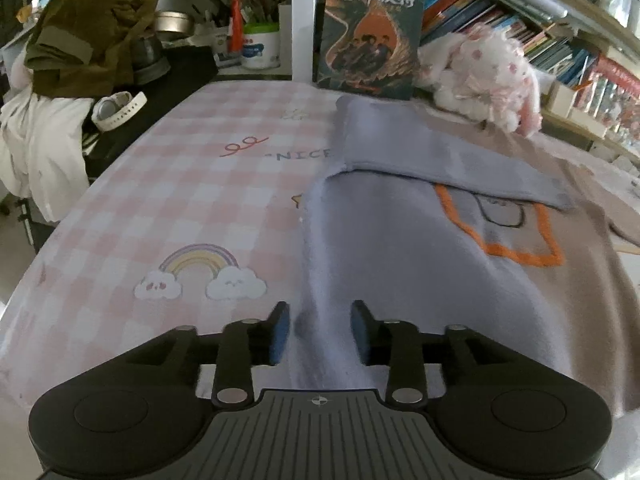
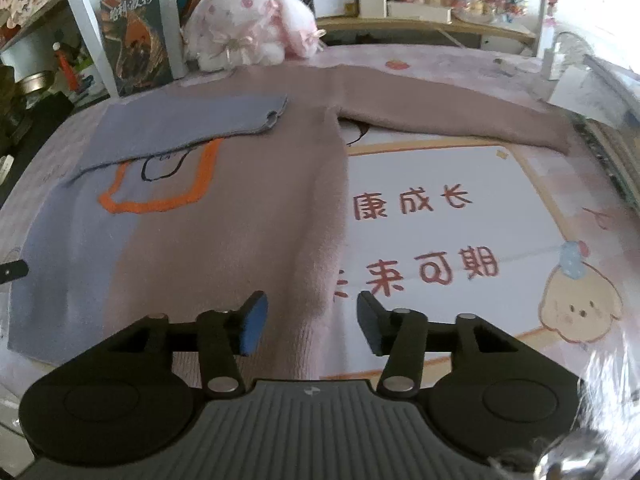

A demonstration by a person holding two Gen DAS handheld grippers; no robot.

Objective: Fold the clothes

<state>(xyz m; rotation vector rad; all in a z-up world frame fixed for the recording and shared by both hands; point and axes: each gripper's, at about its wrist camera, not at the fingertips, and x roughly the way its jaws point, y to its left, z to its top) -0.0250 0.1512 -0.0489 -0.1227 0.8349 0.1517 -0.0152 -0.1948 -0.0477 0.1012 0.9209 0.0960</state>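
A two-tone sweater [image 2: 224,232], lavender on its left half and dusty pink on its right, lies flat on the table with an orange outline on the chest. Its lavender sleeve [image 2: 180,124] is folded across the chest; the pink sleeve [image 2: 452,112] stretches out to the right. In the left wrist view the sweater [image 1: 420,264] fills the right half. My left gripper [image 1: 320,330] is open, its fingers on either side of the sweater's lavender left edge near the hem. My right gripper [image 2: 310,326] is open over the sweater's pink right edge near the hem.
The table has a pink checked cover [image 1: 180,200] and a printed mat [image 2: 460,220]. A plush rabbit [image 2: 252,20] and a book [image 1: 372,32] stand at the back before bookshelves. Piled clothes [image 1: 88,32] and a watch [image 1: 116,110] lie at the left.
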